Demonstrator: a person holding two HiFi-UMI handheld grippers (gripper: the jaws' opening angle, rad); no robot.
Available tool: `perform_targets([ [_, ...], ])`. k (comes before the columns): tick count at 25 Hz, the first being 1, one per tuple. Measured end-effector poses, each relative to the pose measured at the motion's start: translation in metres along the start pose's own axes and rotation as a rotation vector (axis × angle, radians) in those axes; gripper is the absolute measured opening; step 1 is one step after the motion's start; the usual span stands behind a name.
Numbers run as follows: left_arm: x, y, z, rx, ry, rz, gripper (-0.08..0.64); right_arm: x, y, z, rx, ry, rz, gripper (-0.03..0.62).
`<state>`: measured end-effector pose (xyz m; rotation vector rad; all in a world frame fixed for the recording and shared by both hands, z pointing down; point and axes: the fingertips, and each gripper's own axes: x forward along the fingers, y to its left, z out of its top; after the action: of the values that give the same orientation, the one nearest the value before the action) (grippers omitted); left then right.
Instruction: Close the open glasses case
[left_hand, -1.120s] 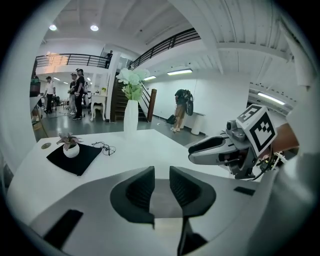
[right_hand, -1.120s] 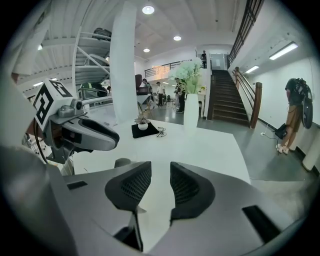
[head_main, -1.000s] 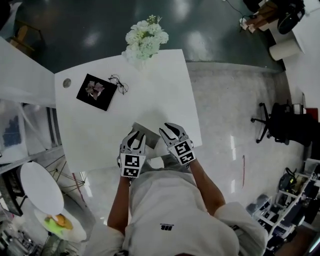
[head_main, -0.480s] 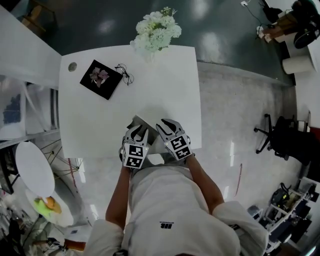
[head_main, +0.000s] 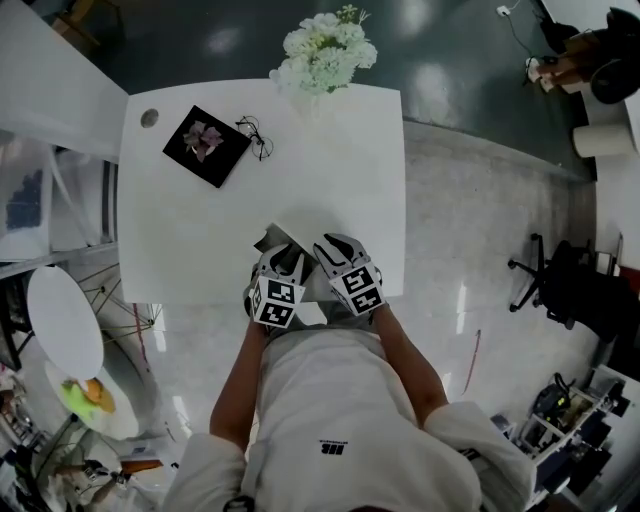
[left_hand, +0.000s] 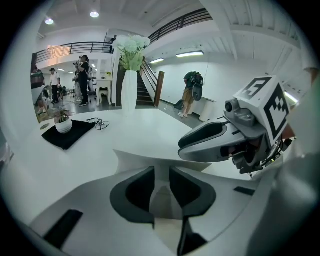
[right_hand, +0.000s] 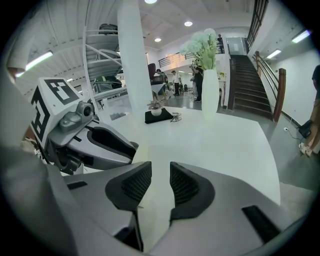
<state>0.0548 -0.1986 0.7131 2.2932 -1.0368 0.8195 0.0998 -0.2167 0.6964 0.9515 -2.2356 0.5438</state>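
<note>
The glasses case (head_main: 272, 238) is lying on the white table (head_main: 180, 240) near its near edge, a little right of the middle, with its grey lid standing open. The left gripper (head_main: 283, 258) is reaching in from the near side. Its jaws are clenching with only a narrow gap, and the case's pale grey near edge appears to be sitting between the pads. The rest of the case is spreading out just beyond the jaw tips.

The right gripper (head_main: 338, 248) is hovering just beside the left one, on its right, over the table's near edge. Its jaws are standing slightly apart and released, with only bare table showing between the ribbed pads.

Far across the table, a vase of white flowers (head_main: 325, 45) is standing at the far edge. A black cloth (head_main: 190, 160) is lying at the far left, carrying a small potted plant (head_main: 205, 140). A pair of glasses (head_main: 258, 135) is resting just beside the cloth's right corner, well apart from the case.
</note>
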Motion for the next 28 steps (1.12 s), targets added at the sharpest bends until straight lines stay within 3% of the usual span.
perform_targets([
  [28, -0.01, 0.002, -0.014, -0.021, -0.003, -0.017, 0.106, 0.003, 0.032, -0.001, 0.02, -0.019, 0.061, 0.109],
])
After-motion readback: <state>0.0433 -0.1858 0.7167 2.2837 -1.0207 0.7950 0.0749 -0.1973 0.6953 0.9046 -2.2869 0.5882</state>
